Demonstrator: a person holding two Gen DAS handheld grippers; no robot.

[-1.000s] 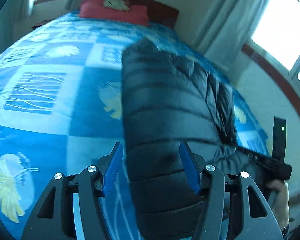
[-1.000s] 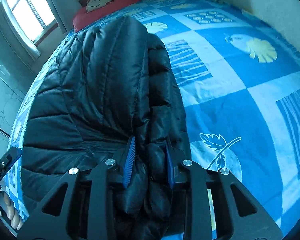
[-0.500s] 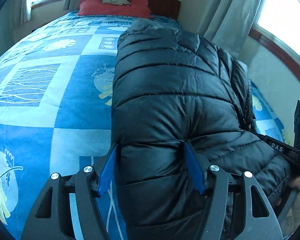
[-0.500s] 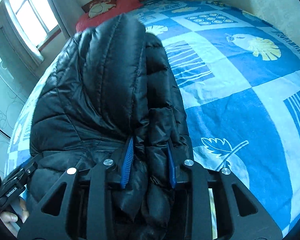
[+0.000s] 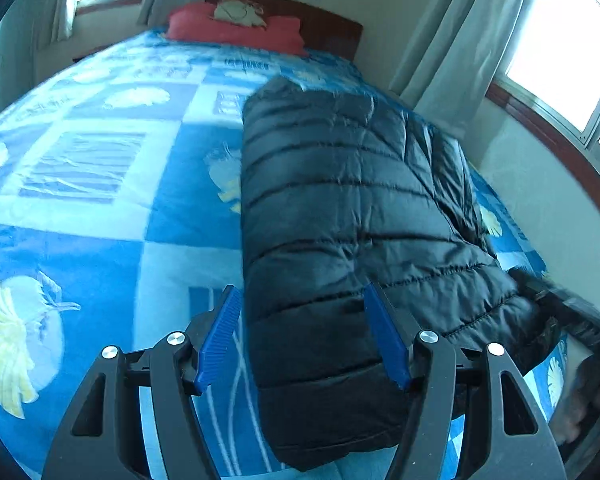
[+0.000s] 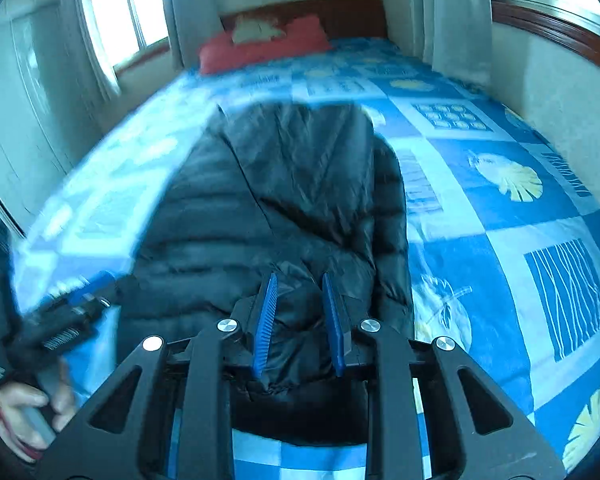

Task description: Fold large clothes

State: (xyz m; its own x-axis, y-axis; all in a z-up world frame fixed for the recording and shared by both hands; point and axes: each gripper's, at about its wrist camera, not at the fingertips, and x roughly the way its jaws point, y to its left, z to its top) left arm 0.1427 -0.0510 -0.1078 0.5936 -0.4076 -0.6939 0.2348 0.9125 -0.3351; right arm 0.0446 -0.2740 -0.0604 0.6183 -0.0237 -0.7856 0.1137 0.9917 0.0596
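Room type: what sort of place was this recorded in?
A bedroom, most likely in a home: a bed with a blue patterned cover, a red pillow against a wooden headboard, and curtained windows.

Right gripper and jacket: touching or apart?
Touching. The right wrist view shows the right gripper with a fold of the jacket bunched between its blue pads.

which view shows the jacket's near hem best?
Left wrist: the jacket lies sharp, its near hem and quilted top in full sight. In the right wrist view the jacket is motion-blurred, and the right gripper hides most of the hem.
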